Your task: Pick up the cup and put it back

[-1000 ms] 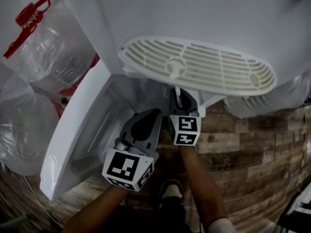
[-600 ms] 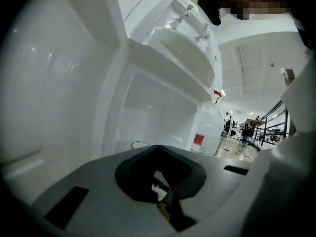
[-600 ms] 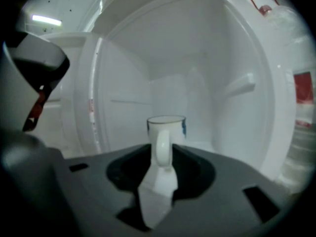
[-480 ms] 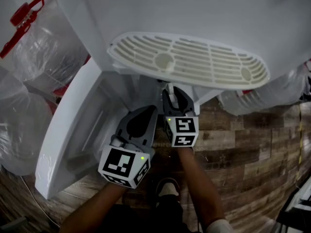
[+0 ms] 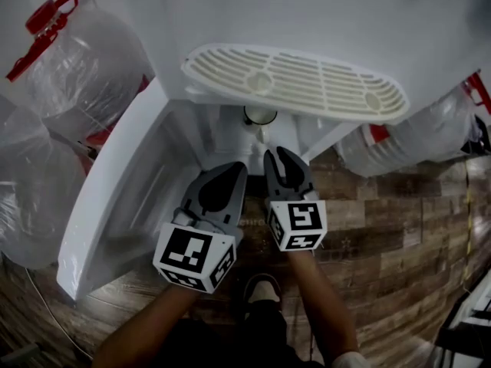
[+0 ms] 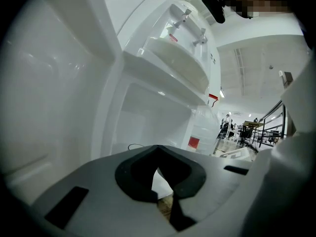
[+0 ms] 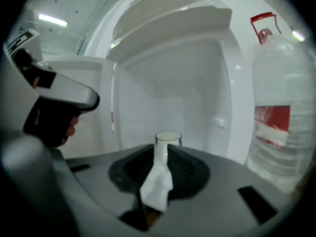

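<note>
Head view shows us the cup [image 5: 260, 116] standing free in the cabinet [image 5: 217, 133], at 12 o'clock from the right gripper [image 5: 281, 158], whose narrow jaws are closing on nothing; the left gripper [image 5: 232, 173] is closed, empty. We judge the put-back done. A second ago the right gripper reached deeper, around the cup.

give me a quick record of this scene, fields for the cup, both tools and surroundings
cup: upright inside the open cabinet under the drip tray
right tool: just short of the cup, jaws closing, nothing between them
left tool: beside the right tool, jaws together, empty
surroundings: large water bottles on both sides, wood-pattern floor
</note>
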Action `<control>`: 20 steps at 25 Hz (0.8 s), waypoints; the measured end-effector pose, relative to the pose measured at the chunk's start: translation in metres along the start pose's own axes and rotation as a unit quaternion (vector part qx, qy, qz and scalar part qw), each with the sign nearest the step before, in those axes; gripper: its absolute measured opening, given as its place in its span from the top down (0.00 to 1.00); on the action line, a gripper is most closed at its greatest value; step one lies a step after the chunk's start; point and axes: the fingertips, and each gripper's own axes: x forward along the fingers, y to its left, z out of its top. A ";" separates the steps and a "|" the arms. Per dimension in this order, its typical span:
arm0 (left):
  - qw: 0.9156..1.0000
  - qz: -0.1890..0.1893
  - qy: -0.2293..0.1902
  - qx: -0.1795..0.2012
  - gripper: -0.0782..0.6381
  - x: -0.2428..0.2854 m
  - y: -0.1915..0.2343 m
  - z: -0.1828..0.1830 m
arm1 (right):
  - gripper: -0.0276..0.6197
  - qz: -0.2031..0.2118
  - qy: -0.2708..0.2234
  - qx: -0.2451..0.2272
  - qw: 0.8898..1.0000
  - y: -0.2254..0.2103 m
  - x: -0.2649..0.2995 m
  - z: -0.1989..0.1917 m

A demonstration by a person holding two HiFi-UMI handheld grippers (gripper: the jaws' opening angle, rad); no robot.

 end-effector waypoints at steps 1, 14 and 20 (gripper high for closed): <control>1.000 -0.004 0.000 0.004 0.88 -0.001 -0.004 0.001 | 0.82 0.003 -0.002 0.003 1.000 0.002 -0.007 0.003; 0.999 -0.033 -0.004 0.016 0.88 -0.015 -0.025 0.024 | 0.92 0.050 -0.021 0.013 0.998 0.031 -0.078 0.060; 0.999 -0.037 -0.016 0.028 0.88 -0.031 -0.053 0.071 | 0.92 0.054 -0.020 0.029 0.998 0.031 -0.112 0.104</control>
